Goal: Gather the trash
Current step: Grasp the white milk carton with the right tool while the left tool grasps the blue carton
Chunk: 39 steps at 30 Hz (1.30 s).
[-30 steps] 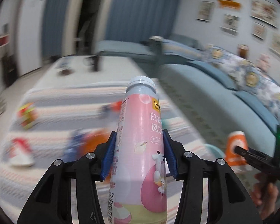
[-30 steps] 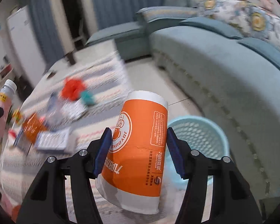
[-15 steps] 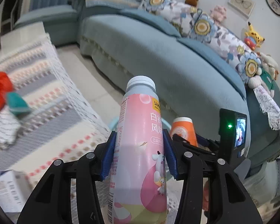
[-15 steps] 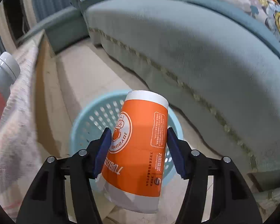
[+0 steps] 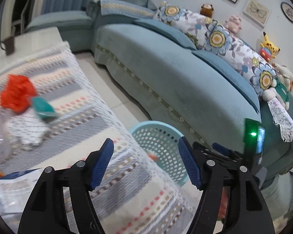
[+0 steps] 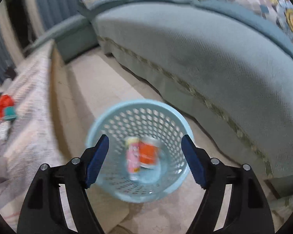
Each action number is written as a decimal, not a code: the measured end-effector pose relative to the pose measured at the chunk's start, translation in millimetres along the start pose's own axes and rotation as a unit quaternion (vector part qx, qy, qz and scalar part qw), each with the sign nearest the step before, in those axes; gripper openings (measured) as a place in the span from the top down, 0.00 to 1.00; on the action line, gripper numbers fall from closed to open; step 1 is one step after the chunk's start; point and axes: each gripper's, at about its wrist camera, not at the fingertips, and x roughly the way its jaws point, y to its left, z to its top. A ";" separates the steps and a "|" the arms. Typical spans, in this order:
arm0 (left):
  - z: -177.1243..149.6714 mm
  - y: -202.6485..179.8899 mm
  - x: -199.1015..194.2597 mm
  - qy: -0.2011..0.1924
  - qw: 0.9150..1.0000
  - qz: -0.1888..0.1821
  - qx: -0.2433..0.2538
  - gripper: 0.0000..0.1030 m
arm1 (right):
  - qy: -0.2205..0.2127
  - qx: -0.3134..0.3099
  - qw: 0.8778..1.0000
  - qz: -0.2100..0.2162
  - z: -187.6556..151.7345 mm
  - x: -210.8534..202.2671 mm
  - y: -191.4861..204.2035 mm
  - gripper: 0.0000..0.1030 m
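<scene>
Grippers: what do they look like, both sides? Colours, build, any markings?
Left gripper and right gripper match: black plastic fingers with slotted cut-outs, silver pivot screws, ribbed blue pads. No cables, sleeves or markings show.

L tongs (image 5: 146,163) & R tongs (image 6: 145,159) spread wide.

Two black handheld grippers

Left gripper (image 5: 146,163), right gripper (image 6: 145,159): blue ribbed pads (image 5: 102,162); silver screws; slotted black frames.
</scene>
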 end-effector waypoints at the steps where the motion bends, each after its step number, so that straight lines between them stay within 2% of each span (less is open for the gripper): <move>1: 1.1 3.6 -11.8 -0.008 1.000 0.008 -0.001 0.35 | -0.017 -0.013 1.000 0.013 2.0 -14.5 10.3 0.30; 3: 1.7 13.9 -40.4 -0.028 0.999 0.029 -0.007 0.34 | -0.046 -0.039 0.997 0.041 0.8 -42.7 30.6 0.30; 5: -0.6 30.3 -77.2 -0.059 0.996 0.065 -0.019 0.32 | -0.071 -0.066 0.992 0.075 -0.4 -67.5 54.5 0.31; 6: -1.2 38.3 -91.3 -0.069 0.994 0.079 -0.025 0.31 | -0.083 -0.078 0.989 0.095 -1.7 -78.9 66.8 0.35; 8: -6.9 64.4 -129.3 -0.090 0.986 0.132 -0.050 0.29 | -0.090 -0.099 0.981 0.143 -5.2 -97.8 94.5 0.44; 10: -13.4 90.9 -158.9 -0.103 0.974 0.184 -0.079 0.27 | -0.082 -0.116 0.973 0.183 -9.9 -103.4 121.2 0.55; 12: -27.4 127.6 -185.4 -0.106 0.955 0.253 -0.116 0.25 | -0.071 -0.141 0.967 0.202 -17.1 -101.3 149.5 0.64; 14: -40.2 158.5 -197.4 -0.097 0.941 0.291 -0.146 0.25 | -0.052 -0.163 0.960 0.220 -27.0 -96.0 175.9 0.64; 15: -46.4 171.9 -200.6 -0.091 0.936 0.300 -0.158 0.26 | -0.038 -0.175 0.955 0.236 -32.5 -91.8 188.3 0.64; 17: -59.0 195.9 -203.2 -0.074 0.932 0.309 -0.173 0.26 | -0.015 -0.207 0.943 0.260 -42.2 -84.1 215.3 0.64; 20: -71.2 217.7 -195.8 -0.053 0.929 0.324 -0.170 0.26 | -0.004 -0.240 0.936 0.258 -53.3 -77.8 246.3 0.64; 24: -79.9 234.4 -186.2 -0.040 0.928 0.327 -0.174 0.26 | 0.011 -0.244 0.936 0.252 -52.1 -63.8 266.2 0.60; 28: -87.1 245.8 -175.4 -0.034 0.932 0.312 -0.182 0.28 | 0.033 -0.234 0.939 0.250 -44.6 -44.4 273.0 0.55; 30: -86.5 247.0 -168.3 -0.028 0.934 0.308 -0.177 0.37 | 0.046 -0.231 0.939 0.252 -43.5 -35.2 270.5 0.55; 34: -90.8 254.8 -156.7 -0.005 0.935 0.305 -0.183 0.57 | 0.072 -0.231 0.933 0.268 -47.4 -26.3 270.8 0.55; 36: -92.3 255.1 -158.5 -0.010 0.934 0.302 -0.190 0.60 | 0.075 -0.237 0.931 0.269 -53.2 -28.2 272.4 0.56; 37: -92.9 255.8 -160.1 -0.013 0.933 0.304 -0.193 0.60 | 0.075 -0.244 0.930 0.266 -58.4 -31.2 273.2 0.60; 39: -94.3 256.4 -164.0 -0.017 0.928 0.314 -0.198 0.61 | 0.074 -0.249 0.929 0.264 -66.5 -38.3 273.6 0.60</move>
